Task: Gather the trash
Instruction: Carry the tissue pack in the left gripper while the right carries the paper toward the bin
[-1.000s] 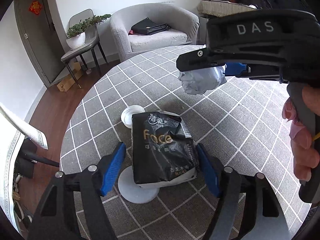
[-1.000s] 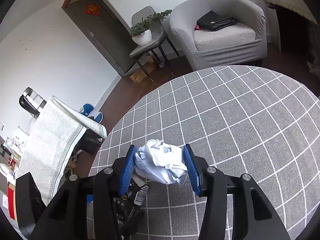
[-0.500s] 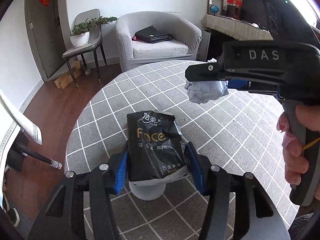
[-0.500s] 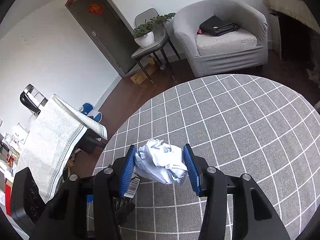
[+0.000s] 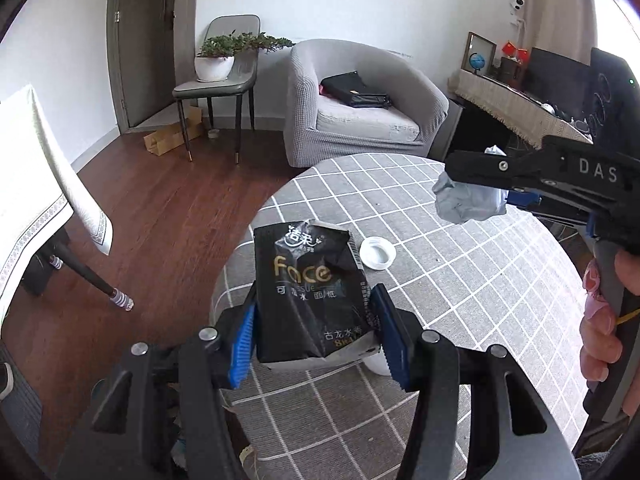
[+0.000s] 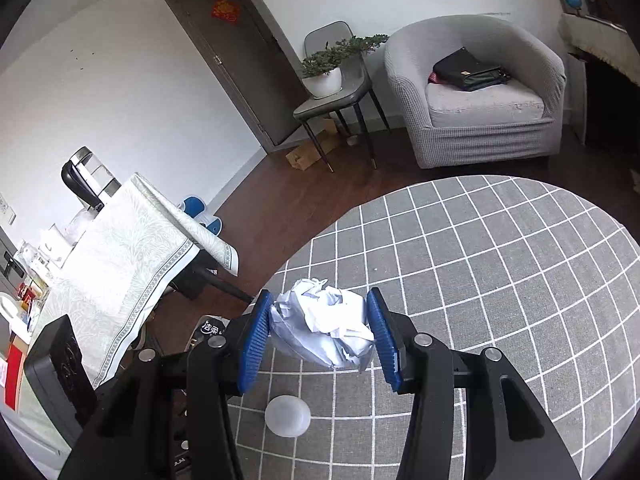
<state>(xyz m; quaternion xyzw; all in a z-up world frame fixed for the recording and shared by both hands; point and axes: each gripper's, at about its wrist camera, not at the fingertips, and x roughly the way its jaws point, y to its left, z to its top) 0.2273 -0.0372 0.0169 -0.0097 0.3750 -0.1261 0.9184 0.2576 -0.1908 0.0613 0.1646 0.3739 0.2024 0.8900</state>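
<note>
A round table covered in grey cloth with a white grid pattern (image 5: 460,280) carries a small white round plastic lid (image 5: 377,252) near its left edge, and a translucent white plastic cup (image 6: 287,415) nearer the cameras.

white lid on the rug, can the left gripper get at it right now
Probably not yet. The left gripper is shut on the black tissue pack, so its jaws are full. The white lid lies bare on the rug just beyond, with nothing covering it.
</note>
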